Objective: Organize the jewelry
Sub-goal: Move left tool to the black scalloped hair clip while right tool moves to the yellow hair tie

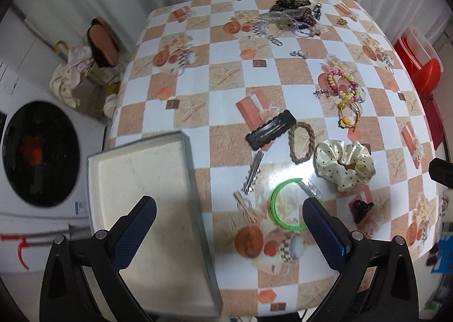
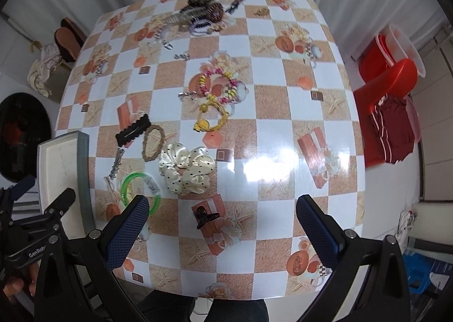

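An empty white box [image 1: 147, 203] with a grey rim sits at the table's near left corner; it also shows in the right wrist view [image 2: 61, 163]. My left gripper [image 1: 229, 234] is open above its right edge. Beside the box lie a green bangle [image 1: 286, 204], a silver clip [image 1: 252, 172], a black snap clip [image 1: 270, 129], a brown braided band [image 1: 301, 142], a cream dotted scrunchie [image 1: 344, 164] and a small dark claw clip [image 1: 362, 208]. My right gripper [image 2: 222, 225] is open above the claw clip [image 2: 205, 215], with the scrunchie [image 2: 185, 169] and bangle [image 2: 138, 190] ahead on the left.
A beaded bracelet [image 2: 219, 84] and yellow hair ties [image 2: 211, 118] lie mid-table. A pile of clips and scrunchies [image 2: 198, 13] sits at the far edge. Red plastic stools [image 2: 388, 75] stand right of the table. A round black mat [image 1: 41, 152] lies on the floor at left.
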